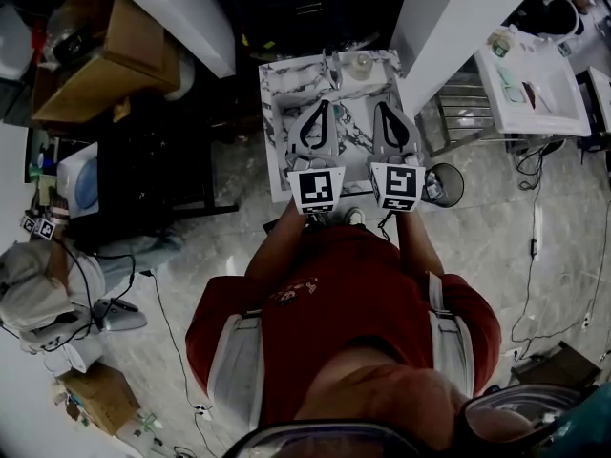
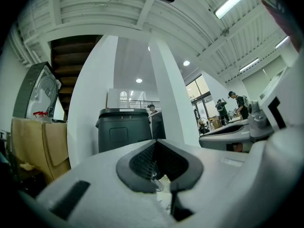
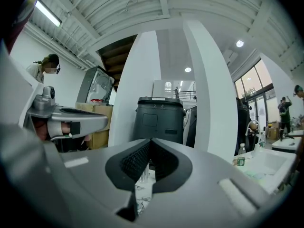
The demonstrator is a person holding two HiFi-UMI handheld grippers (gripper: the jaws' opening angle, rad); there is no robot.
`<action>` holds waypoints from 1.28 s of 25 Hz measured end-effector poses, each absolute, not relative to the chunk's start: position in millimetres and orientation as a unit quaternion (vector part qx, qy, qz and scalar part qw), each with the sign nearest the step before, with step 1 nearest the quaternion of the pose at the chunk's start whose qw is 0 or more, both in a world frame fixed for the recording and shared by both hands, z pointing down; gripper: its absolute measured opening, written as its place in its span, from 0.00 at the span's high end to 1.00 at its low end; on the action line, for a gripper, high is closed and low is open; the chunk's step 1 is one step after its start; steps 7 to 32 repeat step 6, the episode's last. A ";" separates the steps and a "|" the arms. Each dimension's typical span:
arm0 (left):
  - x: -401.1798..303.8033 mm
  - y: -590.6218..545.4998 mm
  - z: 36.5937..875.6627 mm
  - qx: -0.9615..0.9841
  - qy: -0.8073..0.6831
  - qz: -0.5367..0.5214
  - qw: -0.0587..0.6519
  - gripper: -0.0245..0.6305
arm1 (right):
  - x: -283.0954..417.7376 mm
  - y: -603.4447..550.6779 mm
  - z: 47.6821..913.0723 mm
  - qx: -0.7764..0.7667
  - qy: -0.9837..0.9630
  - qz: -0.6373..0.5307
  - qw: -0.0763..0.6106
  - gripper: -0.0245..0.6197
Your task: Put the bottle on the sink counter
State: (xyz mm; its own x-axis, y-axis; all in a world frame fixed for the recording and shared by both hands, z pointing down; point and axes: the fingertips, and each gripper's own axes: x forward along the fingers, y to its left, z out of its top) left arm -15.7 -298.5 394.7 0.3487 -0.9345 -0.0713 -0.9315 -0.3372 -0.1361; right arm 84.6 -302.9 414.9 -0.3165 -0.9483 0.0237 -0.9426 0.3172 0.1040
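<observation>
From the head view I look down on a marble sink counter [image 1: 277, 93]. Both grippers are held level over it, side by side. The left gripper [image 1: 325, 105] has its jaws closed tip to tip with nothing between them, as the left gripper view [image 2: 156, 142] also shows. The right gripper [image 1: 380, 107] is shut and empty too, its tips meeting in its own view [image 3: 151, 140]. A clear round-topped thing that looks like a bottle [image 1: 361, 62] stands at the counter's far edge, just beyond the right gripper. A bit of clear plastic [image 3: 142, 177] shows below the right jaws.
Two white pillars [image 1: 181, 8] flank the counter, with a dark bin [image 3: 159, 120] behind it. A white table [image 1: 535, 93] at the right carries a small green-labelled bottle [image 1: 498, 42]. A round waste bin [image 1: 444, 184] stands beside the counter. Cardboard boxes [image 1: 105, 65] and a crouching person [image 1: 38, 284] are at the left.
</observation>
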 end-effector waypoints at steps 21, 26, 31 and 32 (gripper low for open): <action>-14.7 -301.1 394.2 -0.816 0.572 -0.013 0.080 0.96 | 86.2 -306.5 418.1 0.580 -0.813 -0.034 0.042 0.96; -14.7 -301.1 394.2 -0.816 0.572 -0.013 0.080 0.96 | 86.2 -306.5 418.1 0.580 -0.813 -0.034 0.042 0.96; -14.7 -301.1 394.2 -0.816 0.572 -0.013 0.080 0.96 | 86.2 -306.5 418.1 0.580 -0.813 -0.034 0.042 0.96; -14.7 -301.1 394.2 -0.816 0.572 -0.013 0.080 0.96 | 86.2 -306.5 418.1 0.580 -0.813 -0.034 0.042 0.96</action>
